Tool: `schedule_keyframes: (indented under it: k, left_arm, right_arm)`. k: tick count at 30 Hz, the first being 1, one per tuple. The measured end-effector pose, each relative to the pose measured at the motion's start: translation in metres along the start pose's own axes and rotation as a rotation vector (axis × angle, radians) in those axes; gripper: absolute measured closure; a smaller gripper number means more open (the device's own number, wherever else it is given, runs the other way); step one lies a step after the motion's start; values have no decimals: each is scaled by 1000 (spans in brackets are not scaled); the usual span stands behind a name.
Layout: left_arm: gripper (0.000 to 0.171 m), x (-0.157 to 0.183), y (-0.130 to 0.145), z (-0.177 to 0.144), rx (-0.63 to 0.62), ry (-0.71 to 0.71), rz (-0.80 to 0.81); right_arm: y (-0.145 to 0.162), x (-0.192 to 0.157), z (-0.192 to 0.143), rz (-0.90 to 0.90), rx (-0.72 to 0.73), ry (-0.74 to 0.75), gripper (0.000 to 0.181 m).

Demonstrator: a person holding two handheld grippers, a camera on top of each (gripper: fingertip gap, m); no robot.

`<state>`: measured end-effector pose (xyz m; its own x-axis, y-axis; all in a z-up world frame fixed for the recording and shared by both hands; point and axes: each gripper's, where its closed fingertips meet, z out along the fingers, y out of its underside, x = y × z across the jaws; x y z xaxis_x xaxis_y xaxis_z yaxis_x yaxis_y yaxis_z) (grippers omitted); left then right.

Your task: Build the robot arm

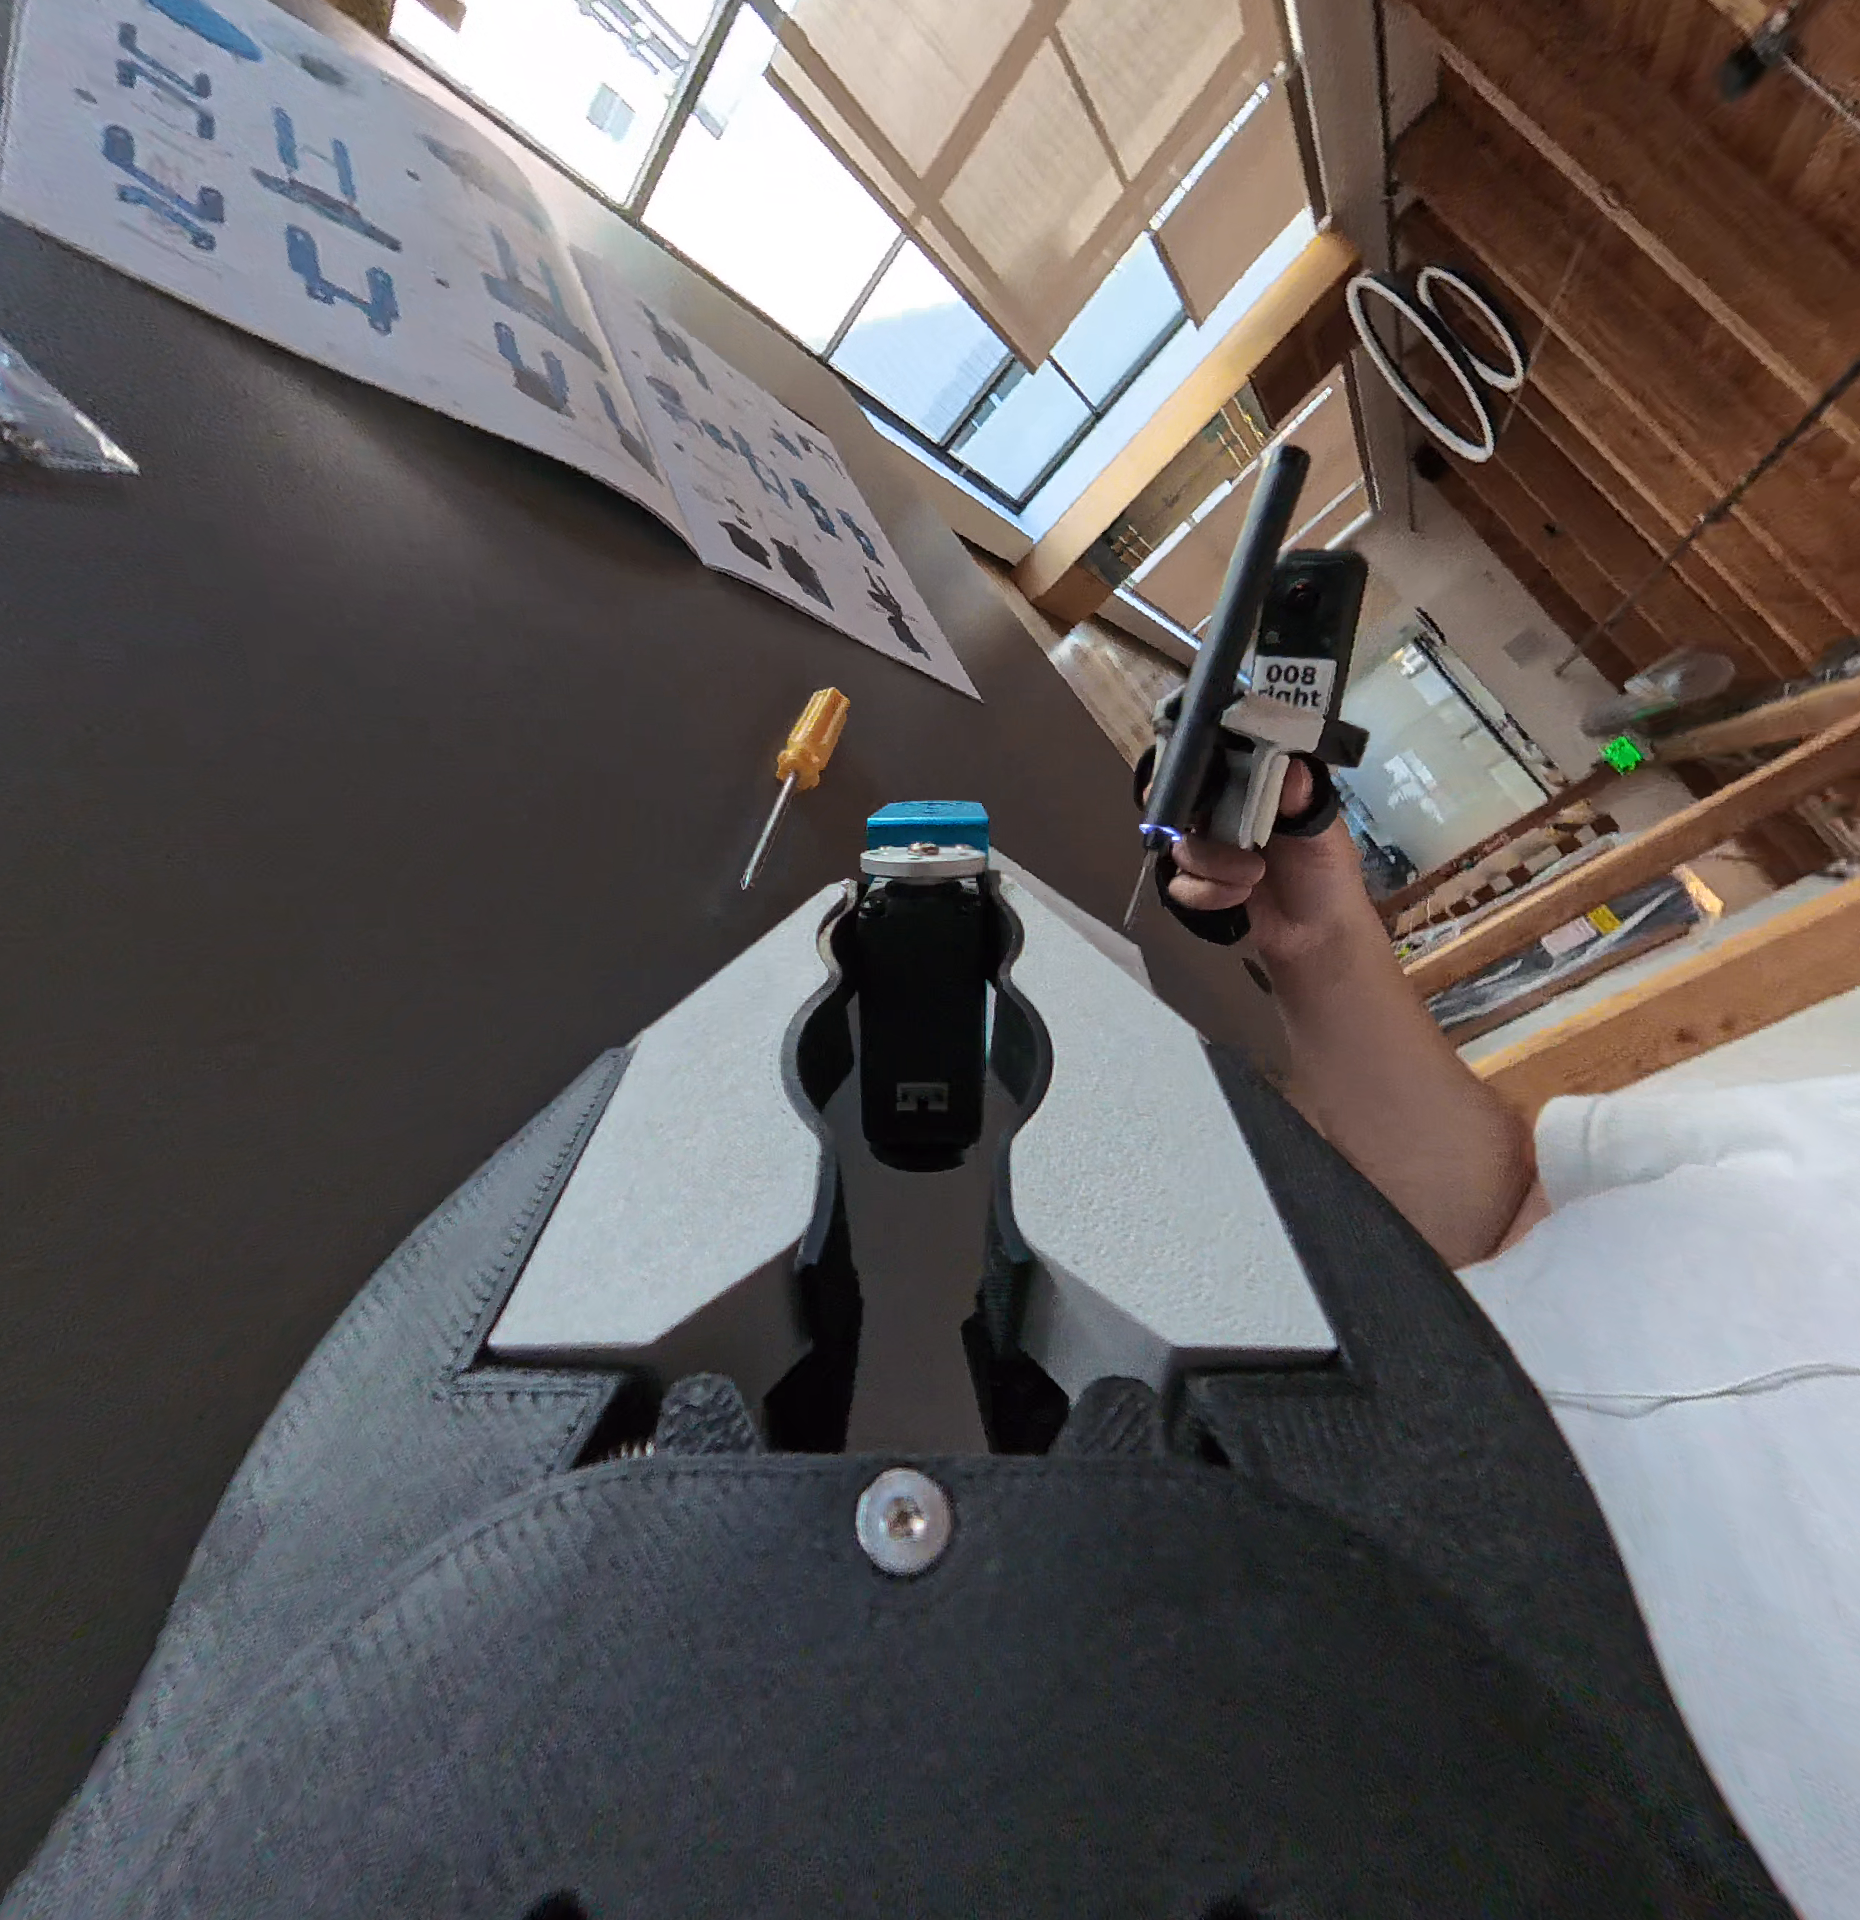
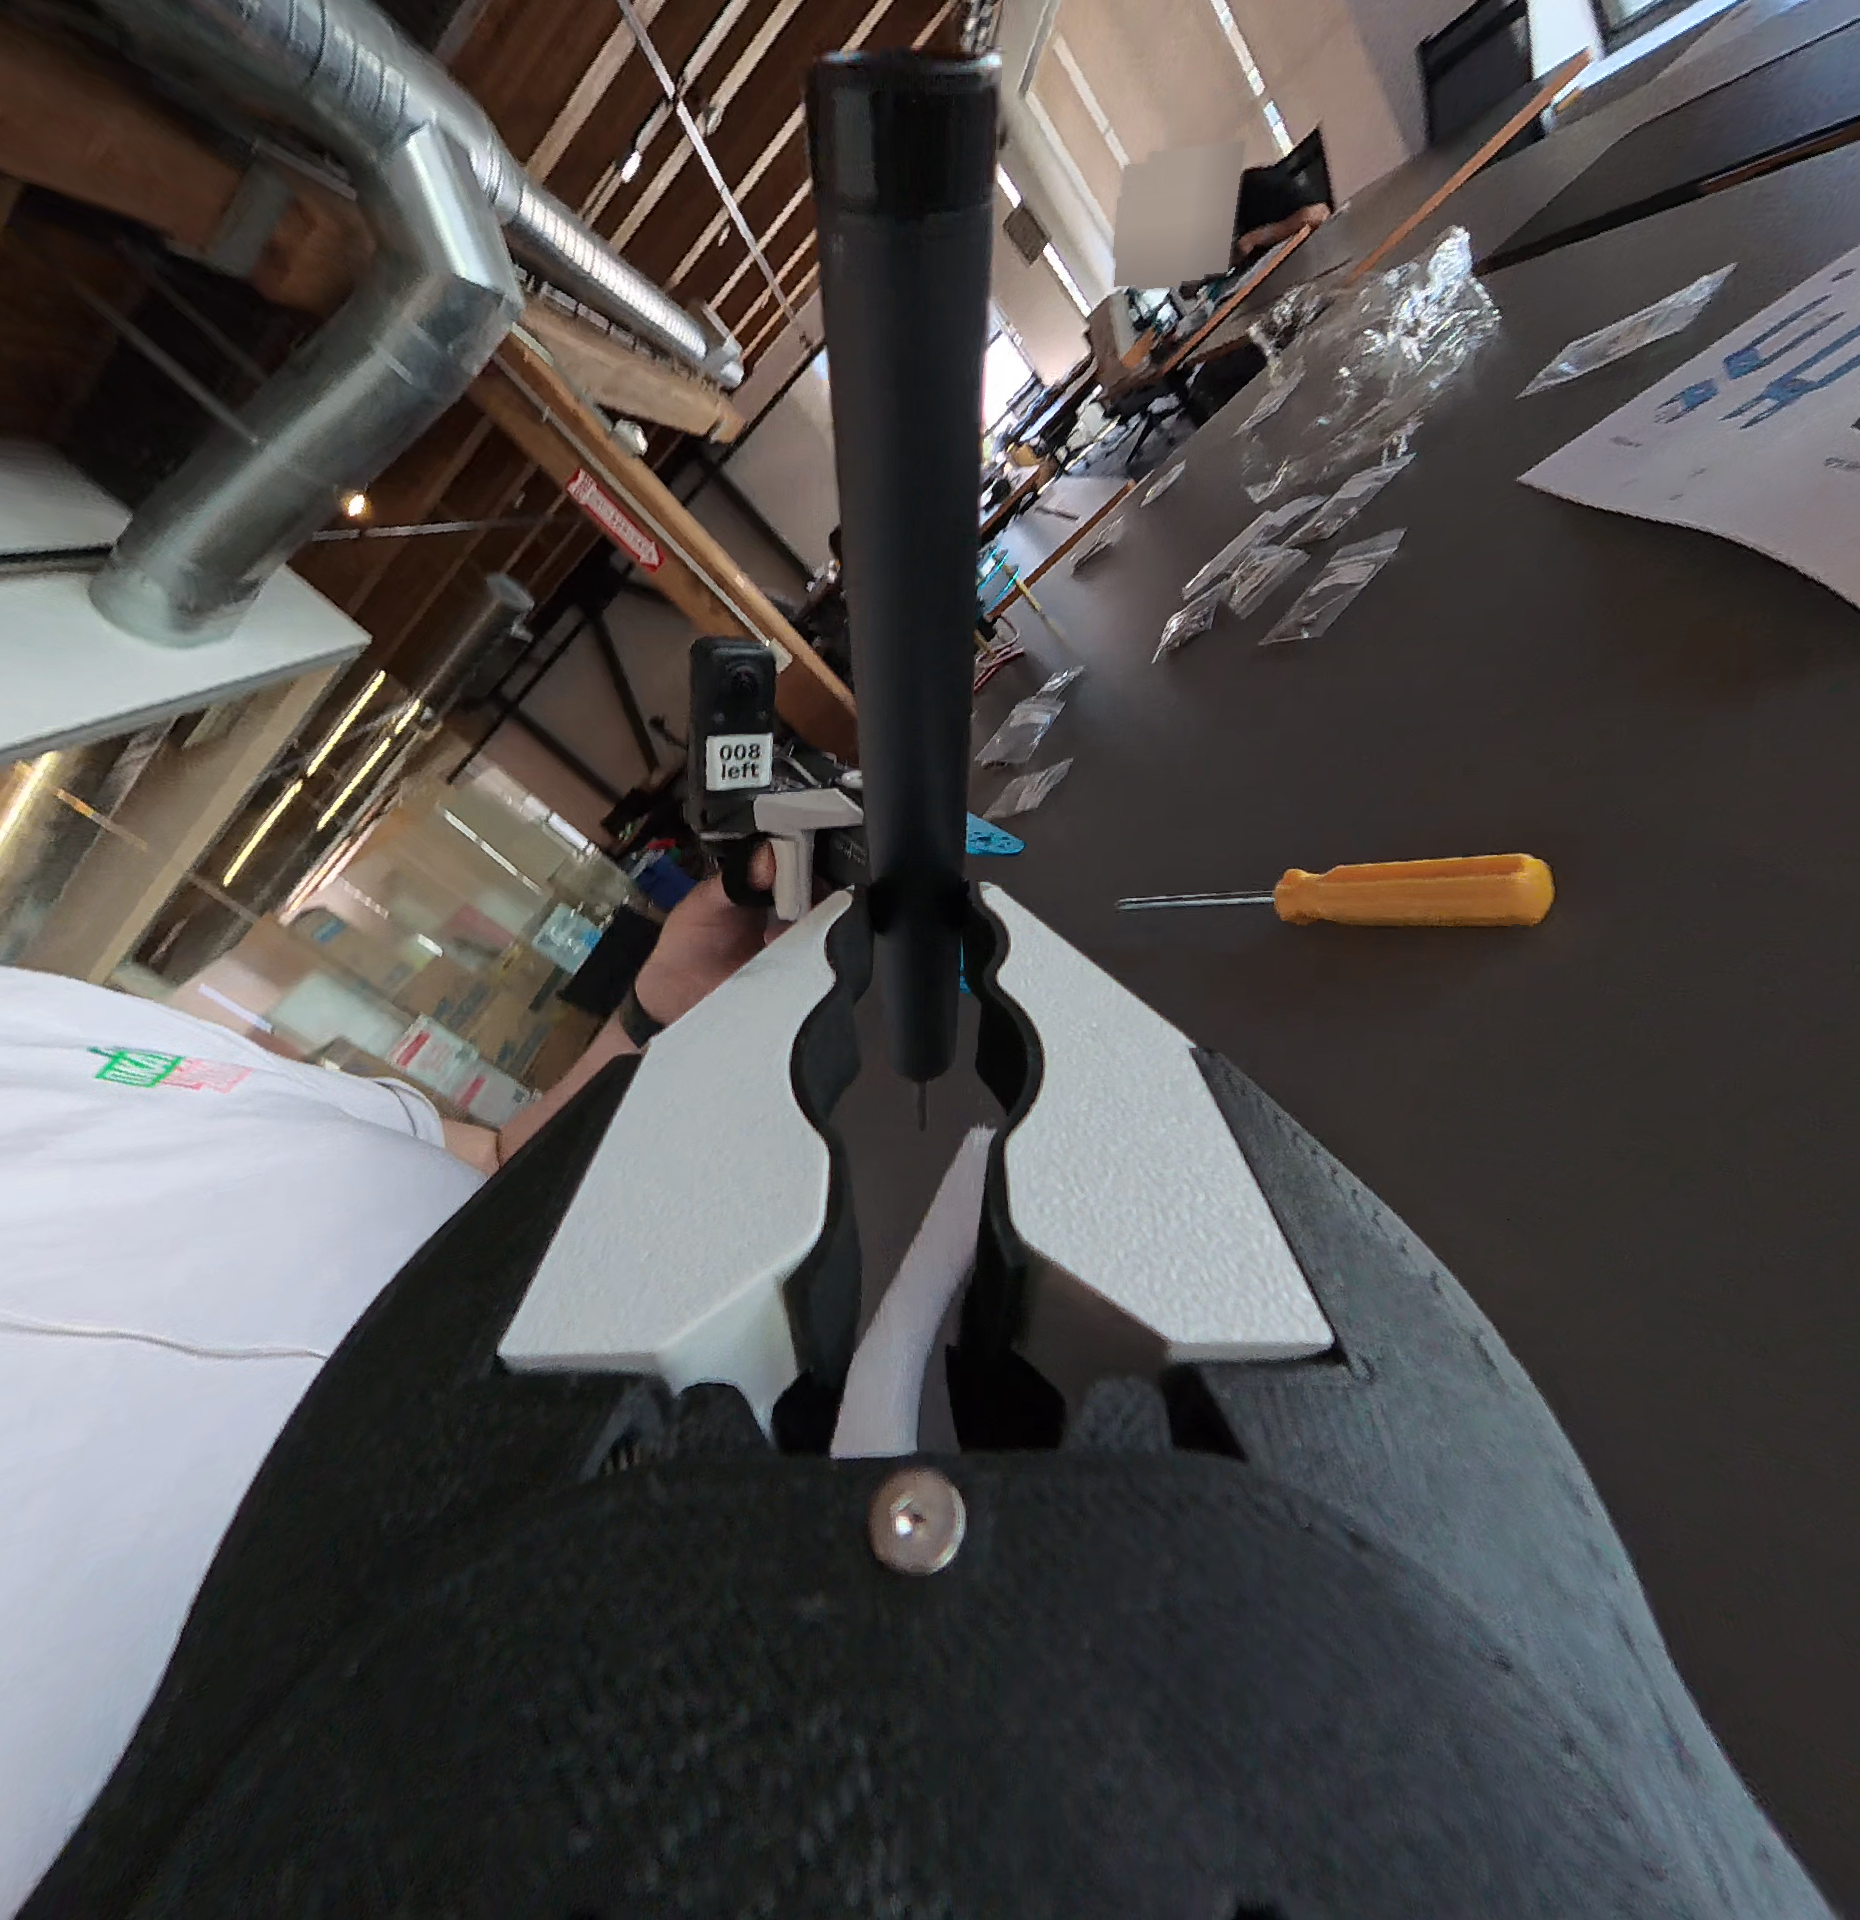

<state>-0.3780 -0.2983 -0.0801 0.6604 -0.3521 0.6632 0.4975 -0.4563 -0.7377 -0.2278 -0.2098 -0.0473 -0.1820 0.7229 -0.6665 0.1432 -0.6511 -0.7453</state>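
My left gripper is shut on a black servo motor with a round silver horn and a blue metal bracket at its far end, held above the dark table. My right gripper is shut on a black electric screwdriver, its thin bit pointing back toward the camera. In the left wrist view the right gripper is to the right of the servo, the screwdriver lit at its tip. The left gripper shows behind the screwdriver in the right wrist view.
A yellow-handled screwdriver lies on the table, also in the right wrist view. An open instruction booklet lies beyond it. Several small clear plastic bags are spread on the table. A person in a white shirt is at the side. Spacing between my two grippers at the tips: around 20 cm.
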Motion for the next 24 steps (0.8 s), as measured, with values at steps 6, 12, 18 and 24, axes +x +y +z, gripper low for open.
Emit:
schedule_keyframes:
  k: [6,12,18,24]
  left_arm:
    - [151,4,14,-3,-88,-2,313]
    - [151,17,30,-2,-107,-4,557]
    - [151,13,48,4,-189,-119,724]
    - [151,-9,68,8,-310,-348,810]
  right_arm:
    - [12,5,4,108,89,104,165]
    - [13,3,-16,202,111,124,165]
    - [-14,10,-47,26,16,192,165]
    - [-30,12,-50,-111,73,155,165]
